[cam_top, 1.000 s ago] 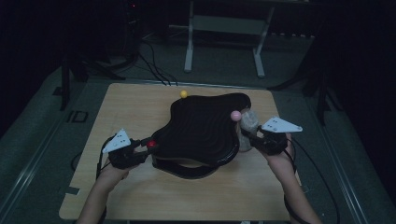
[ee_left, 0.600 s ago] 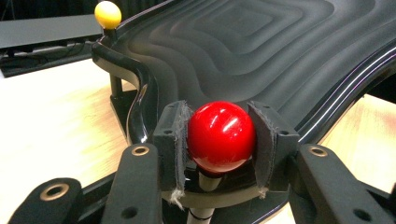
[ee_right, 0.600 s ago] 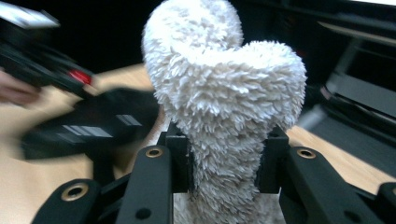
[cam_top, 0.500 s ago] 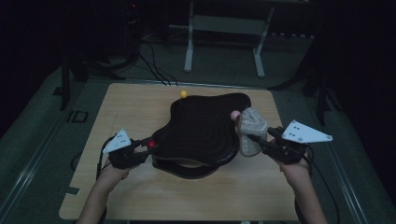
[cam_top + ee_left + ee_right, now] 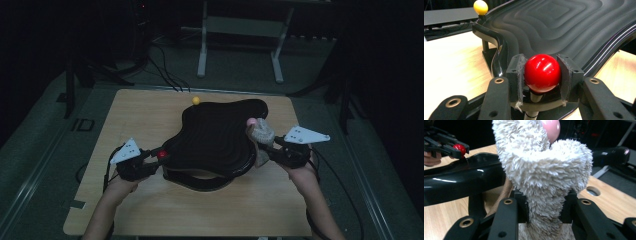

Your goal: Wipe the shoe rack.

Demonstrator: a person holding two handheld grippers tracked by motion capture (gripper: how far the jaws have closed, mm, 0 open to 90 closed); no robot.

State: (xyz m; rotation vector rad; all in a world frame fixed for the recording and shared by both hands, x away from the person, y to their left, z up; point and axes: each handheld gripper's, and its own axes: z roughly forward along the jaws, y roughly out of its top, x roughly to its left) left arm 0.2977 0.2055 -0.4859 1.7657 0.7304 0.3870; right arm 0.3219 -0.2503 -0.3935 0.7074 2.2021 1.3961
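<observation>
The left gripper (image 5: 542, 75) is clamping a red ball (image 5: 542, 72) between its two padded jaws; the ball is sitting on a thin post at the near-left edge of a black tray (image 5: 564, 32). In the high view the same gripper (image 5: 152, 157) is resting low over the table (image 5: 150, 115), with the ball (image 5: 162, 154) at the tray's left tip.

The right gripper (image 5: 544, 207) is gripping a fluffy white cloth (image 5: 541, 167); its jaws have just been closing a little further, and the cloth is bunching up between them and folding over above them. A pink ball (image 5: 551, 128) is peeking out from behind the top of the cloth. From above, this gripper (image 5: 270, 150) is sitting at the tray's right edge, the cloth (image 5: 261, 137) is touching that edge, and the pink ball (image 5: 251, 122) is just above it.

The tray (image 5: 215, 140) is lying across the middle of the table, its ribbed top wavy and glossy. A yellow ball (image 5: 196, 100) is standing at its far edge, and shows at the tray's far corner (image 5: 480, 7) in the left gripper view.
</observation>
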